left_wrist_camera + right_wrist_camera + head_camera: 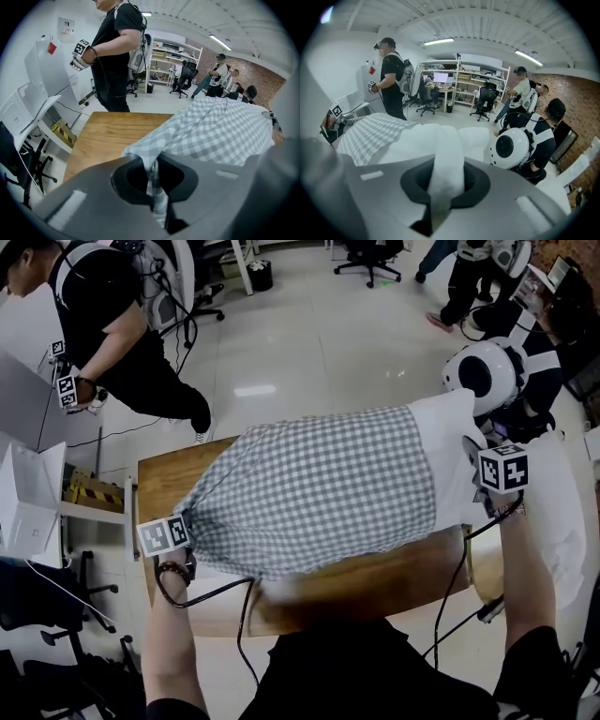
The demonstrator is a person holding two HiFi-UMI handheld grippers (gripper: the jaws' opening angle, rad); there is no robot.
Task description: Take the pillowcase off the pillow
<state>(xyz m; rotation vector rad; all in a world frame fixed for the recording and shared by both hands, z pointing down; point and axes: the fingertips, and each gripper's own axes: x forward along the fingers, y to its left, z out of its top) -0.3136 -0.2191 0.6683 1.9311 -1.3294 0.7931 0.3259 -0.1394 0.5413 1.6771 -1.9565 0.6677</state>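
A wooden desk [375,592] with rounded corners stands on a pale, glossy floor [309,334]. Across it a pillow [448,456] is held raised, most of it sheathed in a grey-and-white checked pillowcase [319,488]. Only the white right end of the pillow is left bare.

Around the desk an open workroom is seen. Black office chairs [370,259] stand at the far side, and stocked shelves [464,75] and a brick wall [562,89] are seen beyond. A person in black [112,324] stands at the far left, and a white rounded helmet [487,371] is seen at the far right. A small dark bin [261,276] stands by a white leg far off; what is in it cannot be made out.

The left gripper [190,523] is found at the left end of the pillowcase. Its fingers [89,201] are pressed together on a bunched corner of the checked cloth, which is pinched between them. The right gripper [480,468] is set at the bare end — its fingers [525,201] are closed on a fold of the white pillow. Black cables [246,615] are trailed from both grippers over the near edge of the desk.
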